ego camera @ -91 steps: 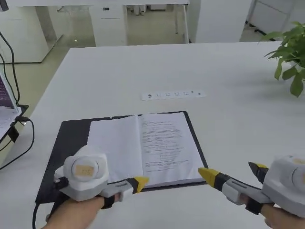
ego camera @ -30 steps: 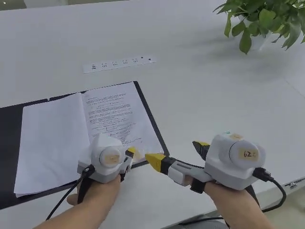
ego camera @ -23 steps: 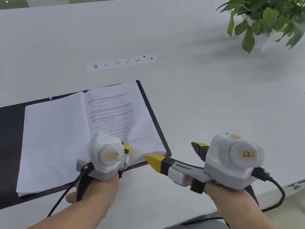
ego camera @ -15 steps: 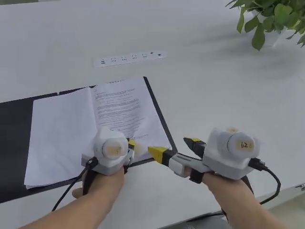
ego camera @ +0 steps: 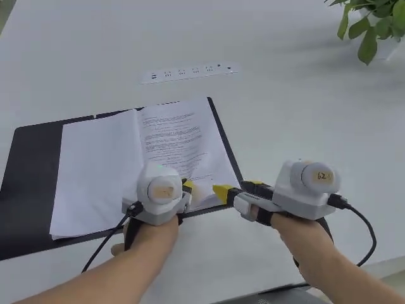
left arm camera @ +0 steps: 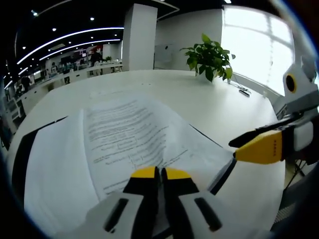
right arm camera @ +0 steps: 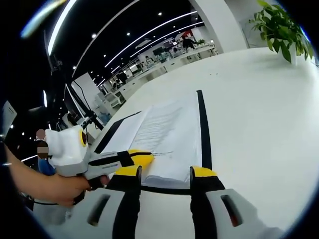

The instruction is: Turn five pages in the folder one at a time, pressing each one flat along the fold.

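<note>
By the white table (ego camera: pixel 285 95)'s near edge
Clenched left gripper (left arm camera: pixel 159 173) pins the black folder (ego camera: pixel 31 166)'s white printed page (ego camera: pixel 177 144); open-jawed right gripper (right arm camera: pixel 167 172) looks ready to lift it.

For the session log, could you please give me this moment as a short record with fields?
surface: white table
folder: black cover, lying open on the table
left page: blank
right page: printed text
left gripper: shut, tips low on the right page near its bottom edge
right gripper: open, jaws facing the folder's lower right corner
beyond the folder: power strip; plant at the far right
</note>
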Motion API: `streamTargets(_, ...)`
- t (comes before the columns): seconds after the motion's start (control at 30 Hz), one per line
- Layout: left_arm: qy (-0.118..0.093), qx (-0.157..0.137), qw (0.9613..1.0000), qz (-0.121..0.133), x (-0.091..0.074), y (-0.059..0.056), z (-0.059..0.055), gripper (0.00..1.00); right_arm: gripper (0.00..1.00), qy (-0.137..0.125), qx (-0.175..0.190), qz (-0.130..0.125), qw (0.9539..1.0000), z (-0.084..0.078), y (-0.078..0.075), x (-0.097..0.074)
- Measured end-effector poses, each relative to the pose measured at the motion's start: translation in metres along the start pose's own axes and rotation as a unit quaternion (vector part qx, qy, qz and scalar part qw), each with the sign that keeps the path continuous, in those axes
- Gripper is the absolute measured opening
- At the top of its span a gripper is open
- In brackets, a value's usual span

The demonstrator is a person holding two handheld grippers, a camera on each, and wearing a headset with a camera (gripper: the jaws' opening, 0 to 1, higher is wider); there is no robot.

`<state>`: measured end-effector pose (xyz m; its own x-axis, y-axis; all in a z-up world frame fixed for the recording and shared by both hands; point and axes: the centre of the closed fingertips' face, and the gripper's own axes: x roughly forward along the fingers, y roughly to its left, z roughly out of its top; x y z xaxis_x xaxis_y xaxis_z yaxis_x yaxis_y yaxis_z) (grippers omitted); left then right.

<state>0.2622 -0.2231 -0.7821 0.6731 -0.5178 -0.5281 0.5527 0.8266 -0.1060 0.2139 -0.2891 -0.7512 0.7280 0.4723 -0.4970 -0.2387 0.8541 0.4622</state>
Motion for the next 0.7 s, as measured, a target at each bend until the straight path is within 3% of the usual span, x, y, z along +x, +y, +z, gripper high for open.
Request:
streamTargets(0.27,-0.001,-0.001,1.0,0.001,-0.0002,-0.0002,0.0,0.02,0.37,0.007,0.032,0.001,0.9995,-0.0036,-0.0031,0.0075)
streamTargets(0.7,-0.003,-0.001,1.0,0.0,0.0002,0.0,0.0,0.03,0.38,0.006,0.048,-0.002,0.9988,-0.0054,-0.0048,0.0076)
